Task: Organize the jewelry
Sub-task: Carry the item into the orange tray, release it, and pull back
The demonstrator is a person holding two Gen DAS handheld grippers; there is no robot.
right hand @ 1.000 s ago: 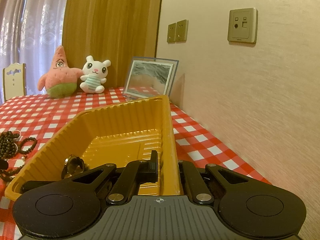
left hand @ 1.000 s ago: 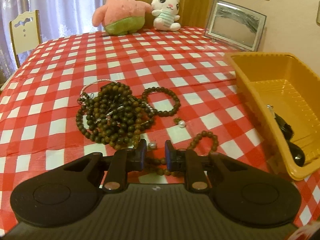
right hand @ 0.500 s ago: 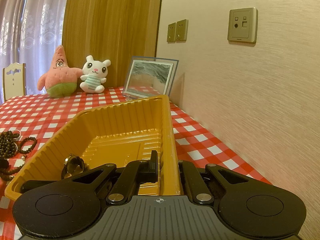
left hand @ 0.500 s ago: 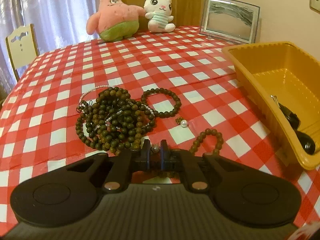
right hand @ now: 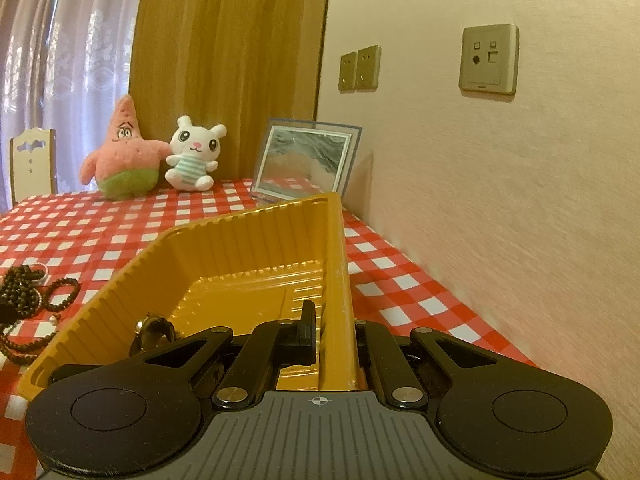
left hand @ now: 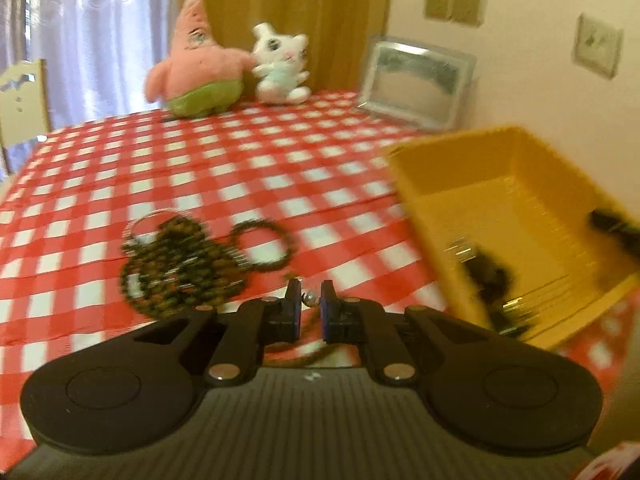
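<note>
My left gripper (left hand: pixel 310 300) is shut on a small pearl (left hand: pixel 309 299), lifted a little above the checked cloth. A brown bead bracelet (left hand: pixel 308 354) joined to the pearl hangs under the fingers. A pile of dark bead bracelets (left hand: pixel 180 268) and one single loop (left hand: pixel 262 248) lie on the cloth to the left. The yellow tray (left hand: pixel 500 184) stands at the right, with dark pieces (left hand: pixel 488 276) in it. My right gripper (right hand: pixel 332 340) is shut on the tray's (right hand: pixel 248 248) right wall. A round metal piece (right hand: pixel 154 330) lies in the tray's near corner.
Two plush toys (left hand: pixel 200 72) and a framed picture (left hand: pixel 416 80) stand at the table's far edge. A pale chair (left hand: pixel 20 100) is at the far left. The wall (right hand: pixel 500 200) runs close along the right of the tray.
The left gripper closed on the pearl, then rose and swung right toward the tray, taking the brown bracelet off the cloth. The right gripper and the tray have not moved.
</note>
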